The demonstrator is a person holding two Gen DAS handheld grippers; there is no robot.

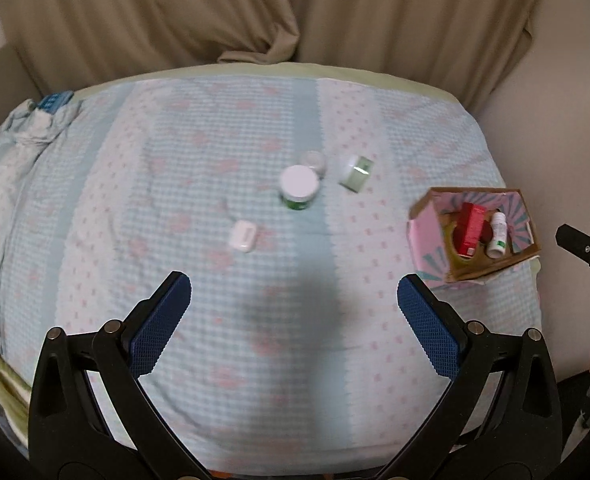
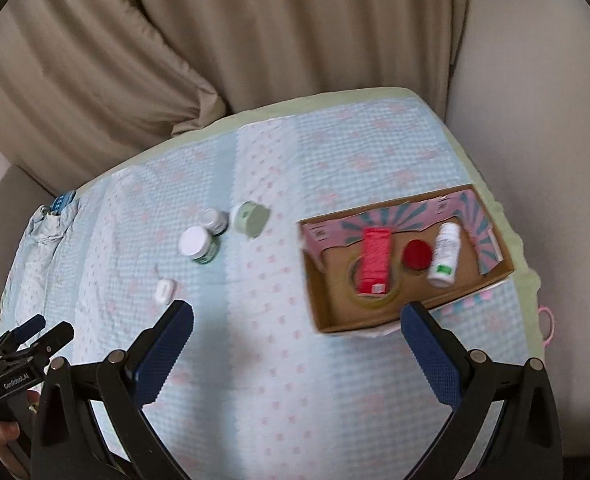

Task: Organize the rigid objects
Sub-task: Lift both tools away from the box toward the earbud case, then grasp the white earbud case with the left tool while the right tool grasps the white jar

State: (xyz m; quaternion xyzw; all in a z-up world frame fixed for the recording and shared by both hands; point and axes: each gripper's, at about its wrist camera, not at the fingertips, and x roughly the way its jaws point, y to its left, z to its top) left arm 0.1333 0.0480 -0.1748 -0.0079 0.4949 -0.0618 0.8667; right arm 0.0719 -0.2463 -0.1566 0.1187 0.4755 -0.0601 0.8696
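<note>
On the bed lie a green jar with a white lid (image 1: pixel 298 188) (image 2: pixel 199 245), a small white-capped bottle (image 1: pixel 313 162) (image 2: pixel 214 220), a pale green box (image 1: pixel 357 172) (image 2: pixel 250 219) and a small white case (image 1: pixel 242 235) (image 2: pixel 163 291). An open cardboard box (image 1: pixel 423 236) (image 2: pixel 335 316) at the right holds a red carton (image 1: pixel 471 229) (image 2: pixel 375 260), a white bottle (image 1: pixel 499 234) (image 2: pixel 445 254), a red lid (image 2: pixel 416 254) and a tape roll (image 2: pixel 379 302). My left gripper (image 1: pixel 294 292) is open and empty above the bed. My right gripper (image 2: pixel 297 320) is open and empty near the box's front left corner.
The bed has a light blue checked cover (image 1: pixel 215 140) with pink hearts. Beige curtains (image 1: pixel 255 12) hang behind it. Crumpled bedding (image 1: pixel 27 128) lies at the left. A wall (image 2: pixel 535 100) stands to the right of the bed.
</note>
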